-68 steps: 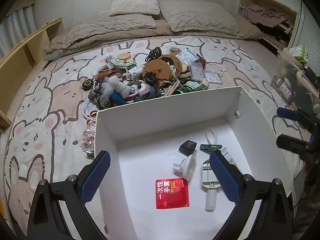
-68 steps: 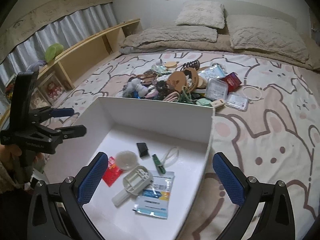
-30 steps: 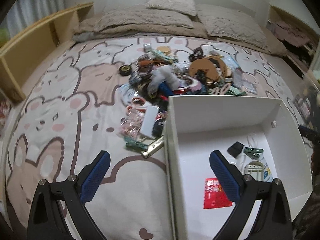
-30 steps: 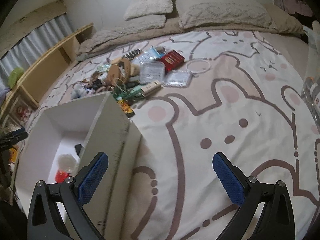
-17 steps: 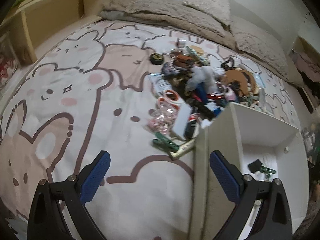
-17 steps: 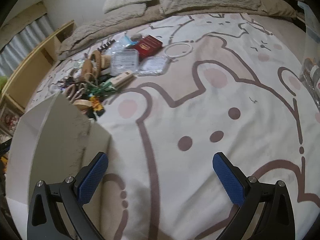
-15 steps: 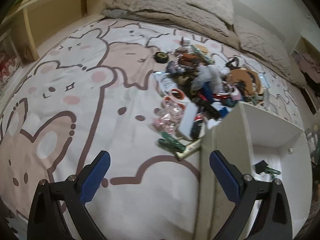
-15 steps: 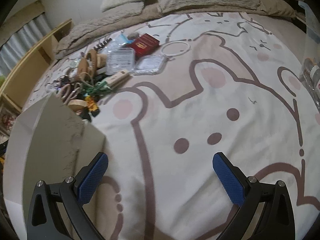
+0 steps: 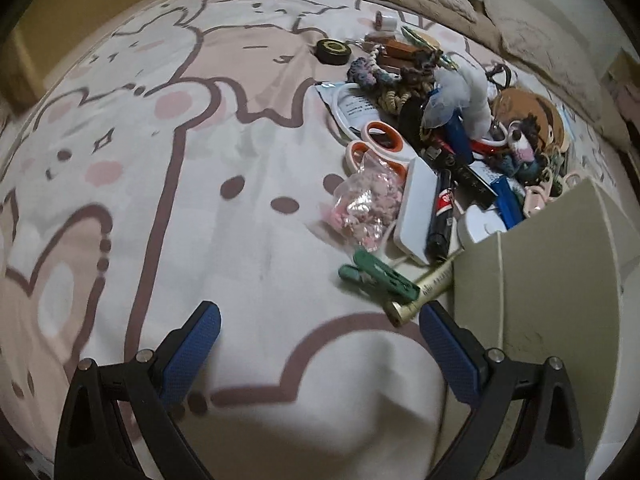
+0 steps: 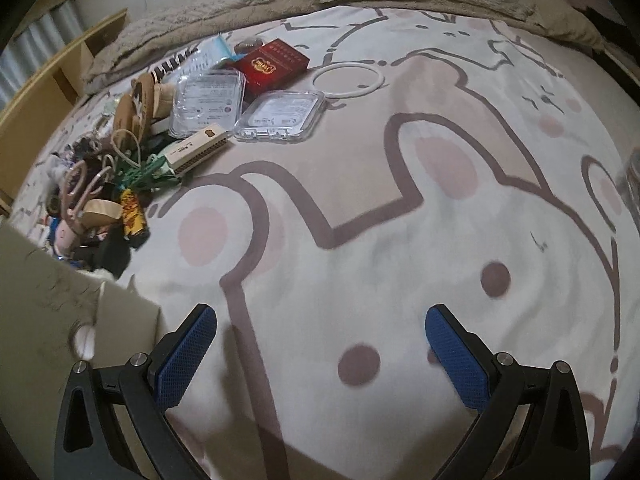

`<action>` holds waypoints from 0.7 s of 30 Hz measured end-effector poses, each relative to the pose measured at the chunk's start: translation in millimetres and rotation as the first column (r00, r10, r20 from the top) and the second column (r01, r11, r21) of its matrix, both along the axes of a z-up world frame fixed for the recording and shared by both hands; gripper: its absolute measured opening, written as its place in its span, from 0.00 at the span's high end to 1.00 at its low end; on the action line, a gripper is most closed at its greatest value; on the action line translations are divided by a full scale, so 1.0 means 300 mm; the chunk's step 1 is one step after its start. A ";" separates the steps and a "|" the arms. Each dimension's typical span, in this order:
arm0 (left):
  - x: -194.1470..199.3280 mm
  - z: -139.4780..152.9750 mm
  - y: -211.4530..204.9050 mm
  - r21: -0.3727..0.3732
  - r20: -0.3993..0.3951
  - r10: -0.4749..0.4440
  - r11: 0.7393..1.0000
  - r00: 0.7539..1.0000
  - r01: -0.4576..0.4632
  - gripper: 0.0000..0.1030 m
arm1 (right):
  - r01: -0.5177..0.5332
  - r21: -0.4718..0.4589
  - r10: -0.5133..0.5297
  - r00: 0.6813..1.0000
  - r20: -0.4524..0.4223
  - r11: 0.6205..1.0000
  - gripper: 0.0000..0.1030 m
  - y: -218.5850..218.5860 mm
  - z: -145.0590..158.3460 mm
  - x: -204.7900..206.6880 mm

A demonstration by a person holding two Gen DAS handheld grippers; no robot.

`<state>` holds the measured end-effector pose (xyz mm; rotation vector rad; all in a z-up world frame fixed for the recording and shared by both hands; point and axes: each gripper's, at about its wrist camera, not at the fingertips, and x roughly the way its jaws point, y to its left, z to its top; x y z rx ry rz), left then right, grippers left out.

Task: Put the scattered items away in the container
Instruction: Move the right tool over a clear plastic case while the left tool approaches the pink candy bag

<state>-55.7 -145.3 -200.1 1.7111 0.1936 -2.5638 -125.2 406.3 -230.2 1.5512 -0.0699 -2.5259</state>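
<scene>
Looking along your left hand-held gripper (image 9: 320,342), wide open and empty, you face a green clothespin (image 9: 376,276) on the bed (image 9: 200,200), beside the box (image 9: 536,300) and clutter pile (image 9: 432,120). Your right hand-held gripper (image 10: 320,340), likewise spread and empty, hovers over bare bedding, the box (image 10: 52,300) at left.

On the right wrist view lie two clear plastic cases (image 10: 208,102) (image 10: 280,117), one red box (image 10: 274,65), one white ring (image 10: 347,79) and one harmonica (image 10: 196,151). The left wrist view shows one pair of orange-handled scissors (image 9: 376,148), one green clothes peg (image 9: 376,274), one tape roll (image 9: 334,51), one bag of pink bits (image 9: 366,208) and one container (image 9: 536,300).
</scene>
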 end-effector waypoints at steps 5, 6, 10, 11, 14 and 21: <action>-0.049 -0.029 0.010 -0.077 -0.051 -0.081 0.994 0.995 0.077 0.03 | -0.002 0.041 0.003 1.000 -0.011 0.999 0.00 -0.024 -0.015 -0.074; -0.063 -0.038 0.006 -0.066 -0.058 -0.084 0.995 0.995 0.080 0.03 | 0.000 0.046 0.001 1.000 -0.014 0.999 0.00 -0.029 -0.017 -0.091; -0.121 -0.073 -0.016 -0.025 -0.085 -0.065 0.998 0.994 0.063 0.03 | 0.014 0.068 -0.013 1.000 -0.010 0.998 0.00 -0.046 -0.022 -0.166; -0.135 -0.083 -0.020 -0.022 -0.087 -0.063 0.998 0.994 0.062 0.02 | 0.015 0.070 -0.014 1.000 -0.008 0.997 0.00 -0.051 -0.023 -0.181; -0.164 -0.096 -0.021 -0.029 -0.093 -0.077 0.997 0.993 0.074 0.00 | 0.017 0.094 -0.017 1.000 -0.008 0.995 0.00 -0.072 -0.031 -0.225; -0.180 -0.096 -0.014 -0.072 -0.087 -0.141 0.988 0.986 0.135 0.00 | 0.013 0.119 -0.003 0.997 -0.078 0.993 0.00 -0.102 -0.048 -0.305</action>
